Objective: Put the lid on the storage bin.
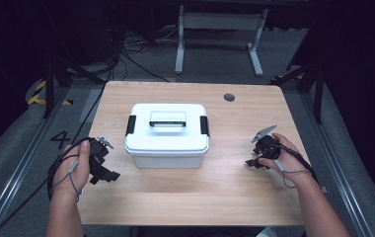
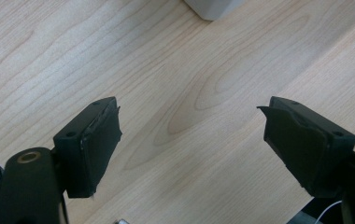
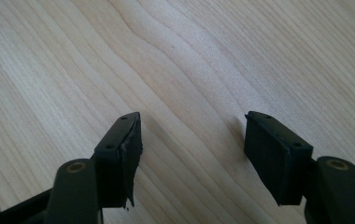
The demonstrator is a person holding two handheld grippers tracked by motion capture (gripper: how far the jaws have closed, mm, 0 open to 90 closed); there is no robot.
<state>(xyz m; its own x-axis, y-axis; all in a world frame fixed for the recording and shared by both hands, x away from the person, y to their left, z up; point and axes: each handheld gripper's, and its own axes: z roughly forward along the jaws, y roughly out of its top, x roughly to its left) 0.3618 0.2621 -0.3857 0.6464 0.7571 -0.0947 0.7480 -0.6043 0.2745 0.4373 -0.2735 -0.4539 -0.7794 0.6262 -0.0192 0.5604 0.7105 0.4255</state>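
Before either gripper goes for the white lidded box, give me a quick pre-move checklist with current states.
1. Left gripper open, nothing between the jaws: ok.
2. Right gripper open, nothing between the jaws: ok.
3. White plastic lidded box upright near the centre of the wooden table: ok.
4. Both black side latches closed: cannot tell.
5. Both grippers apart from the box: ok.

So the lidded box [image 1: 167, 134] sits on the table [image 1: 225, 197], roughly mid-table and a bit left of center. Left gripper [image 1: 107, 174] is just beside the box's near-left corner, right gripper [image 1: 253, 160] well off to its right (both low over bare tabletop). A round hole [image 1: 229, 97] is behind the box, toward the far-right edge.
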